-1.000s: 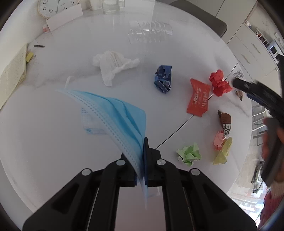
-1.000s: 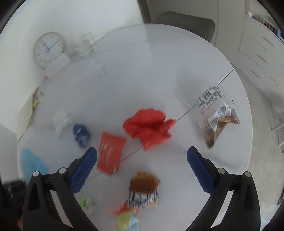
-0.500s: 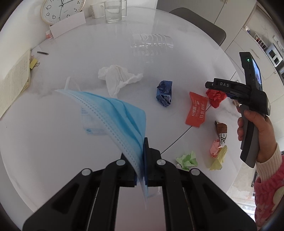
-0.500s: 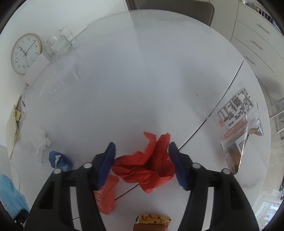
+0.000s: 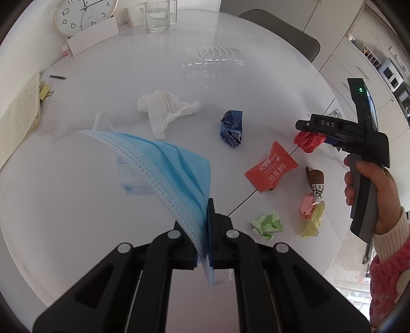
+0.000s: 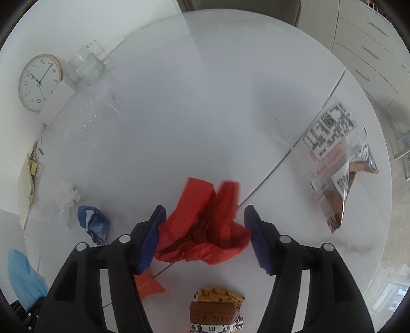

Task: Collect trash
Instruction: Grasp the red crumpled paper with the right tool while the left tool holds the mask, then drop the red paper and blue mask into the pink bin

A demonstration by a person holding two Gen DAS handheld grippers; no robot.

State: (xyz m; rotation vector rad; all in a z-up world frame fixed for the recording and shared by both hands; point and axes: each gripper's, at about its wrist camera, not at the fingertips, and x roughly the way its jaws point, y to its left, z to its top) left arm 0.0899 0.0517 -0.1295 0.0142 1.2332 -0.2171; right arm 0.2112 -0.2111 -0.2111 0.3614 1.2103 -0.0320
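My left gripper (image 5: 206, 205) is shut on a blue face mask (image 5: 166, 164), which hangs off to the left above the white round table (image 5: 64, 217). A hand holds my right gripper (image 6: 205, 212) down over a crumpled red paper (image 6: 202, 230); its jaws are opening with the paper between them. The left pad (image 6: 151, 240) touches the paper, and the right pad stands just clear. The left wrist view shows that gripper (image 5: 307, 128) low over the red paper (image 5: 308, 141). A white tissue (image 5: 166, 107), a blue wrapper (image 5: 232, 128), a red sachet (image 5: 271, 170) and a green paper ball (image 5: 267, 225) lie around.
A brown snack wrapper (image 5: 315, 179) and pink and yellow papers (image 5: 311, 212) lie near the right edge, and a clear snack bag (image 6: 338, 164) lies beyond the table seam. At the far edge stand a clock (image 5: 84, 15), a glass (image 5: 159, 18) and a notebook (image 5: 18, 115). A chair (image 5: 282, 33) stands behind.
The right gripper came down around the red paper, squeezed it between its jaws, and has now widened again. The left gripper has kept still with the mask.
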